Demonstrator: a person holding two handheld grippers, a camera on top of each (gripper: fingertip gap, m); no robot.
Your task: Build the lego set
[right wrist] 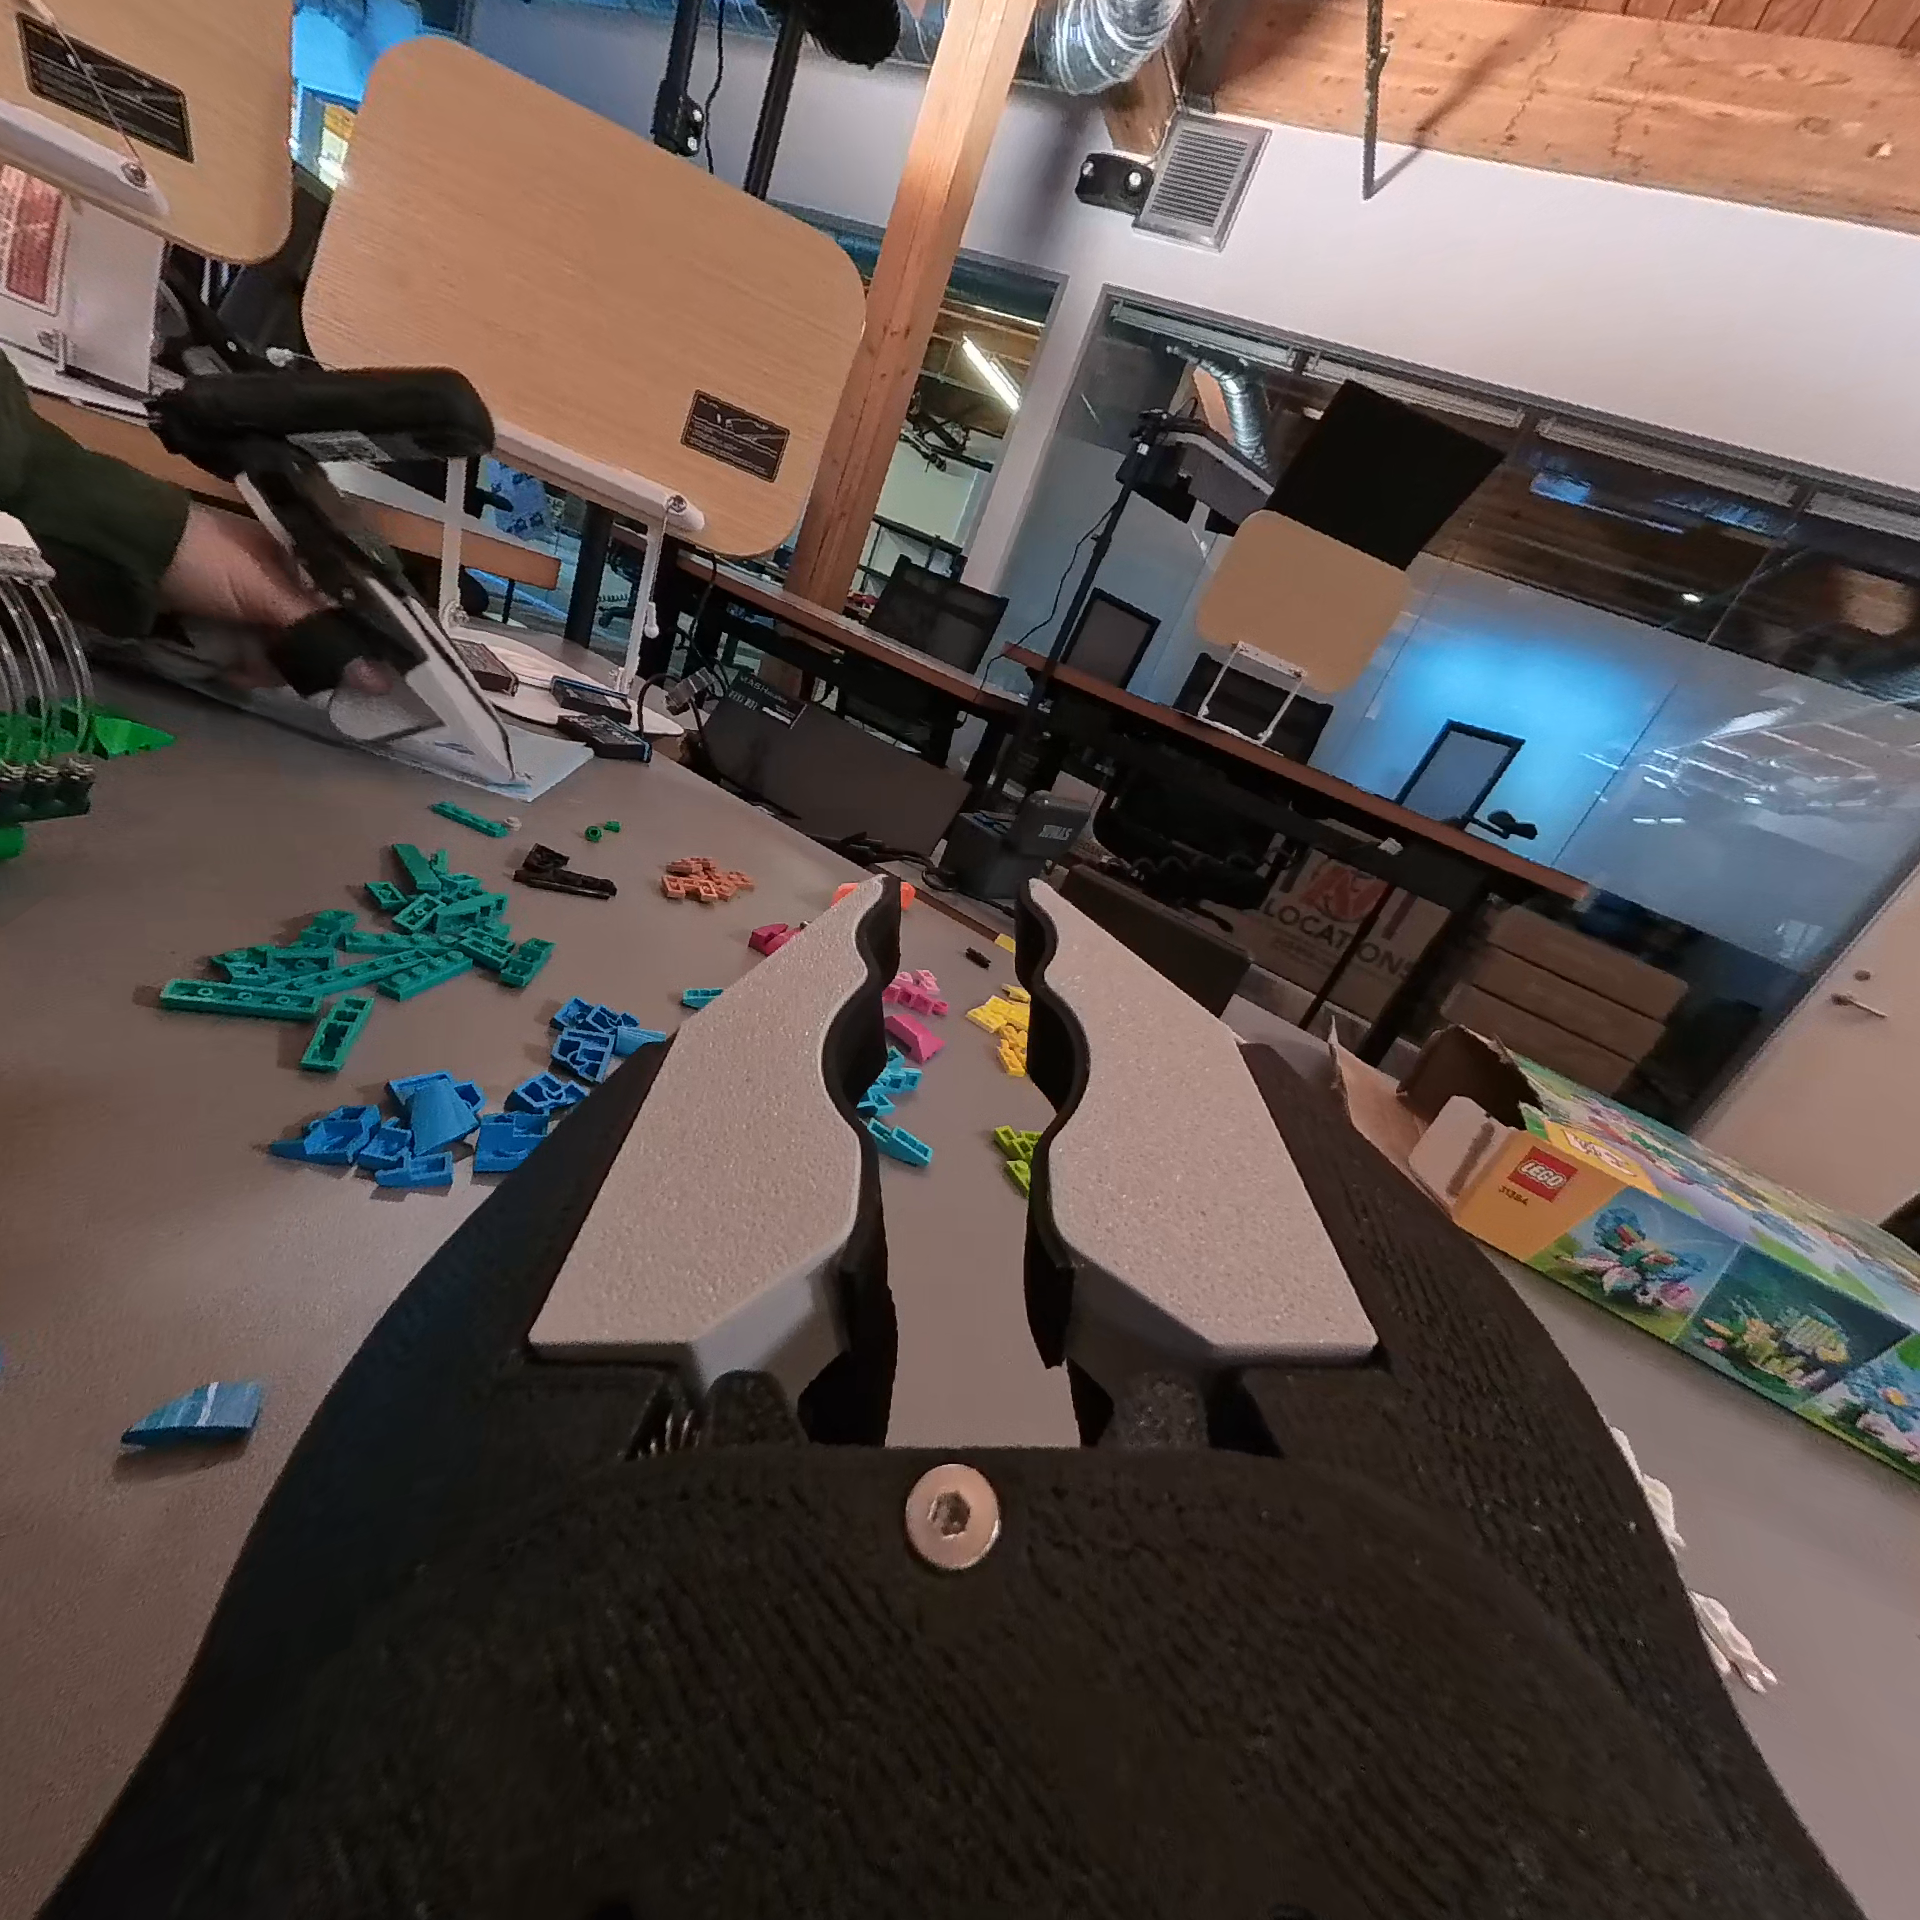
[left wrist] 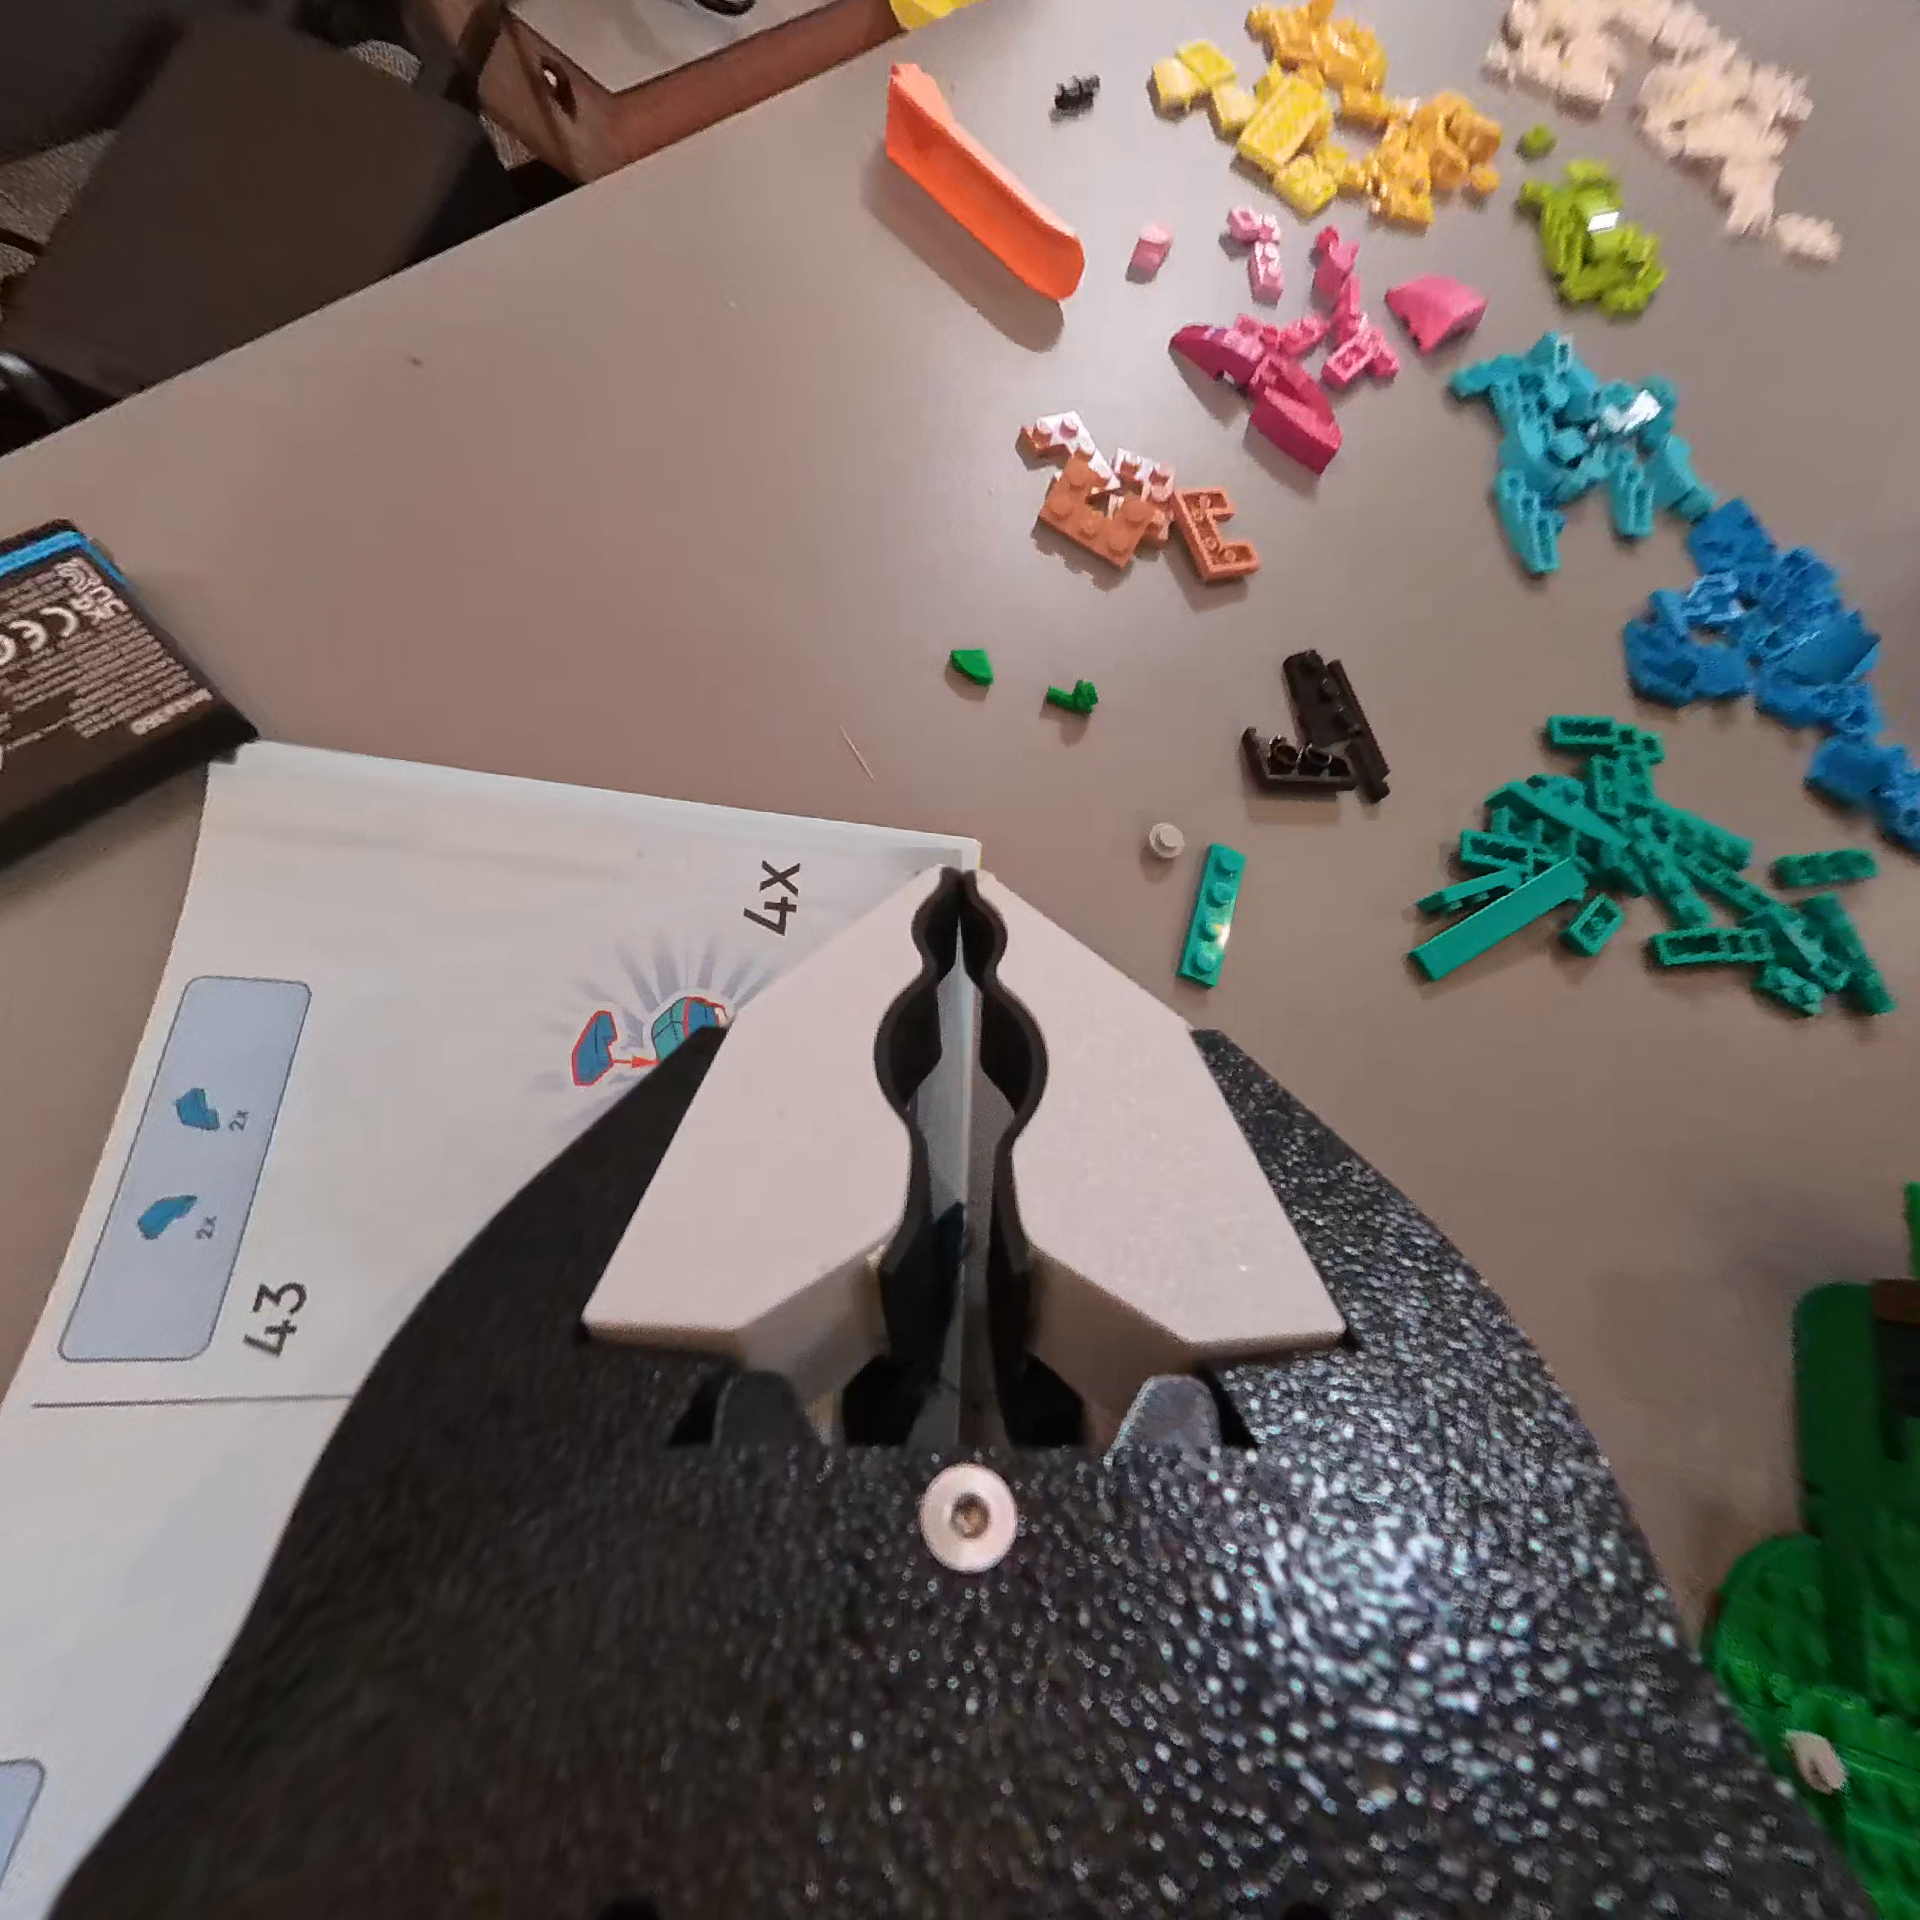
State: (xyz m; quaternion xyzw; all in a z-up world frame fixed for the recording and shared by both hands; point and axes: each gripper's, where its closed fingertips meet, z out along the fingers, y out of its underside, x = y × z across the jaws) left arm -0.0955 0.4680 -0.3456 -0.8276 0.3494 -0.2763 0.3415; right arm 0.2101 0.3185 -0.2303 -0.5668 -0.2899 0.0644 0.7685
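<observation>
My left gripper (left wrist: 958, 883) is shut on the edge of a page of the open instruction booklet (left wrist: 416, 935), which lies on the grey table (left wrist: 623, 468). In the right wrist view the left gripper (right wrist: 488, 748) tilts down onto the booklet (right wrist: 540, 774), held by a hand. My right gripper (right wrist: 961, 899) is open and empty, low over the table, pointing at sorted brick piles. Blue bricks (right wrist: 436, 1127), teal plates (right wrist: 395, 951) and pink bricks (right wrist: 914, 997) lie ahead of it. A green build (left wrist: 1829, 1558) sits at the right edge.
More piles lie beyond the booklet: yellow (left wrist: 1340, 125), white (left wrist: 1662, 104), lime (left wrist: 1590, 239), turquoise (left wrist: 1569, 436), coral (left wrist: 1122, 499), black (left wrist: 1320, 738). An orange piece (left wrist: 977, 187) lies apart. A set box (right wrist: 1714, 1278) lies to the right, a lone blue slope (right wrist: 197, 1413) at the near left. The left gripper's tips are roughly 35 cm from the right gripper's.
</observation>
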